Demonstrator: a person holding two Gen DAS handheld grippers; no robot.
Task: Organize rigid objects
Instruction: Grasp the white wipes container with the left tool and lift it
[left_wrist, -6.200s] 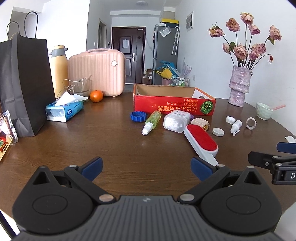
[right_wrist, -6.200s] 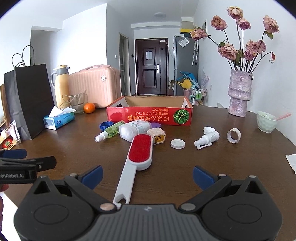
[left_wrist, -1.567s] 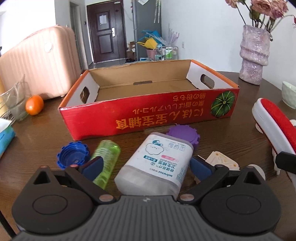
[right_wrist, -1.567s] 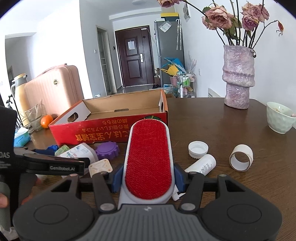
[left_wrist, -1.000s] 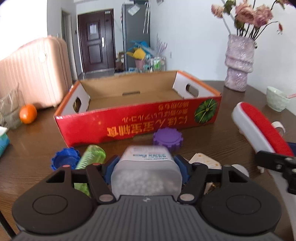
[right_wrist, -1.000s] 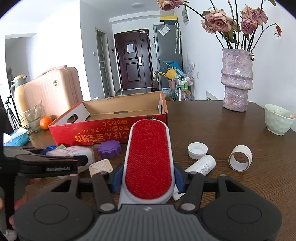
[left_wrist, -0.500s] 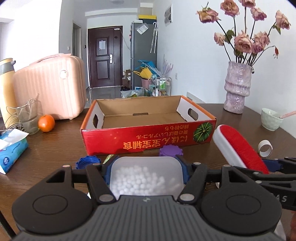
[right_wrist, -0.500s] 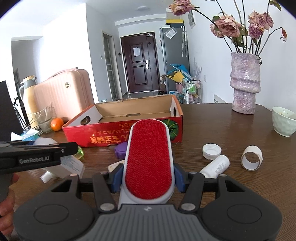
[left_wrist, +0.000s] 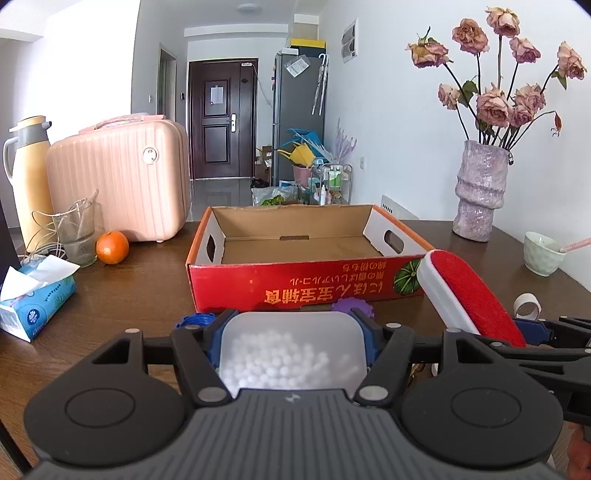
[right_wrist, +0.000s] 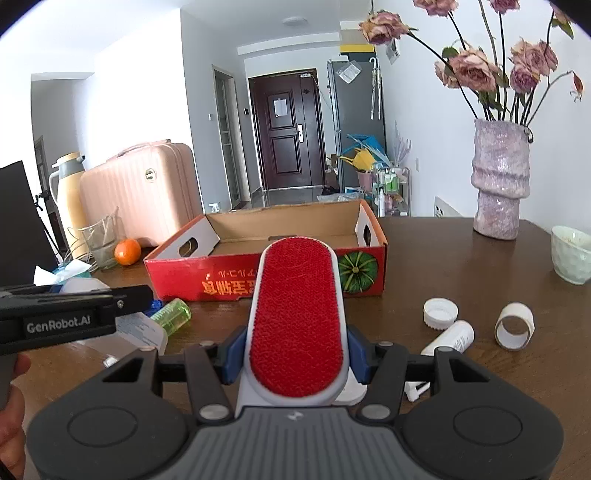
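My left gripper (left_wrist: 291, 332) is shut on a translucent jar of white cotton balls (left_wrist: 290, 354), lifted off the table in front of the red cardboard box (left_wrist: 306, 288). My right gripper (right_wrist: 295, 350) is shut on a red lint brush (right_wrist: 297, 314) with a white frame, raised and pointing at the same box (right_wrist: 266, 280). The brush (left_wrist: 469, 295) shows at the right of the left wrist view, the jar (right_wrist: 136, 328) at the left of the right wrist view. The box is open with nothing inside.
On the brown table lie a green spray bottle (right_wrist: 171, 312), a blue cap (left_wrist: 194, 319), a purple cap (left_wrist: 352, 306), a white cap (right_wrist: 439, 312), a white bottle (right_wrist: 450, 338) and a tape ring (right_wrist: 513, 325). Tissue pack (left_wrist: 33, 299), orange (left_wrist: 112, 246), pink suitcase (left_wrist: 122, 181), vase (left_wrist: 480, 195), bowl (left_wrist: 541, 253) stand around.
Both grippers have risen with their loads and drawn back a little. The jar has come up off the table; the box now sits farther ahead and lower in both views.
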